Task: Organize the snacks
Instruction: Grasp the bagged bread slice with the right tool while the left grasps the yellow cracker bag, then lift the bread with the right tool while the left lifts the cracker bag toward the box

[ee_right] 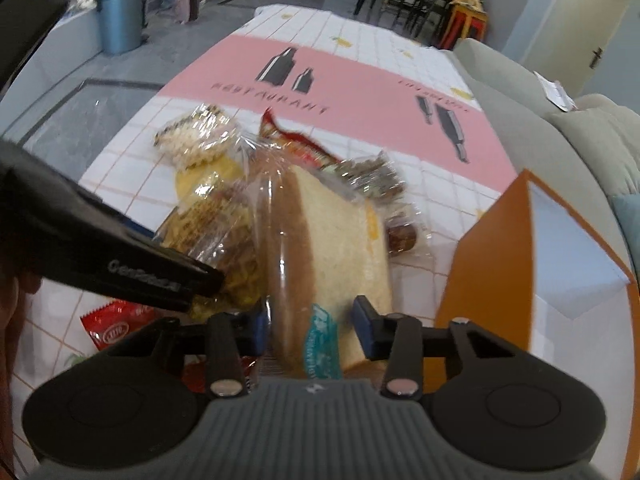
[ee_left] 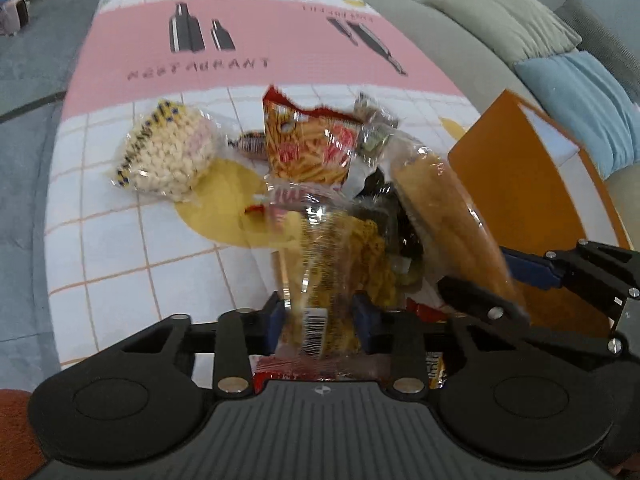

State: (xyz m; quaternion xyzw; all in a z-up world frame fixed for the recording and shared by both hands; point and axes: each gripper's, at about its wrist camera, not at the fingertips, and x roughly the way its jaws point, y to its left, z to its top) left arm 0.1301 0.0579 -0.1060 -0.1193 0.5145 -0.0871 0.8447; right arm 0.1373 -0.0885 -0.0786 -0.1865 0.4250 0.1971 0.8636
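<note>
Gripping a clear bag of yellow twisted snacks (ee_left: 340, 264), the left gripper (ee_left: 320, 320) has its 2 blue fingers (ee_left: 276, 318) pressed against the bag's sides near the barcode. In the right wrist view the right gripper (ee_right: 312, 326) holds a wrapped loaf of sliced bread (ee_right: 332, 248), its fingers (ee_right: 366, 324) clamped on the lower end of the wrapper. Both packs are raised over a heap of snacks on the table (ee_left: 120, 248), which is covered by a white grid cloth with a pink band. Near the heap's far edge lie a bag of pale puffed snacks (ee_left: 168, 156) and a red pack of stick snacks (ee_left: 308, 148). A red sachet (ee_right: 114, 326) lies on the cloth below the left gripper's arm. An orange box (ee_right: 520, 272) with a white inside stands just right of the bread, next to a grey sofa (ee_left: 460, 32).
</note>
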